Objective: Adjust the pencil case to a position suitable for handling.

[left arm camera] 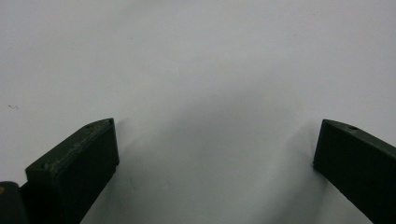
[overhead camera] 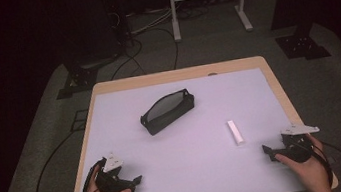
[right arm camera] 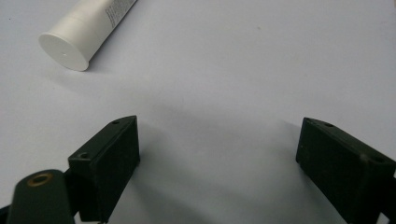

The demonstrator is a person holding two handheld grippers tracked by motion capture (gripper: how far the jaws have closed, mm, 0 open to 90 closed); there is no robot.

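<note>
A black pouch [overhead camera: 168, 110] with a grey mesh side lies at the table's middle, tilted. A white tube [overhead camera: 235, 132] lies to its right, its capped end [right arm camera: 63, 51] nearest my right gripper. My left gripper [overhead camera: 135, 182] rests low at the front left, held by a hand, its jaws wide apart over bare table [left arm camera: 215, 140]. At the front right my right gripper [overhead camera: 269, 152] sits just in front of the tube, open with nothing between its fingers [right arm camera: 217, 144].
The white mat [overhead camera: 189, 174] covers a wooden table [overhead camera: 271, 69]. Beyond the far edge, on grey floor, stand a white frame [overhead camera: 208, 0], black stand bases [overhead camera: 77, 78] and cables. Both gripper cables hang off the table's sides.
</note>
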